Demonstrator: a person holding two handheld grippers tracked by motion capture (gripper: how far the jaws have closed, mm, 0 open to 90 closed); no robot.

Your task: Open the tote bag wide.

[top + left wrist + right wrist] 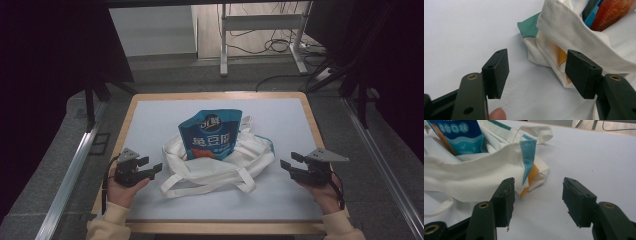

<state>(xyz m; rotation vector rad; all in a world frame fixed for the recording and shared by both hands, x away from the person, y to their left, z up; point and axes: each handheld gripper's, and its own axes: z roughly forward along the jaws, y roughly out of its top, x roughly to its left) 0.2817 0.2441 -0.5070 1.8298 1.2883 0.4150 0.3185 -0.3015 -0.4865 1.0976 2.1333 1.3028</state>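
Note:
A white cloth tote bag (220,165) lies crumpled in the middle of the table, its handles (210,184) spread toward the front. A blue snack pouch (209,134) with an orange lower part stands in the bag's mouth, its top sticking out. My left gripper (150,167) is open just left of the bag, nothing between its fingers; in the left gripper view the bag's corner (549,53) sits right behind the gap. My right gripper (291,161) is open to the bag's right, a short way off. The bag's teal-trimmed edge (527,155) lies beyond its left jaw.
The table has a pale blue mat (150,120) with a wooden rim (215,94). Bare mat lies left, right and in front of the bag. Metal rails (70,170) run along both sides; a desk frame and cables (270,40) stand on the floor behind.

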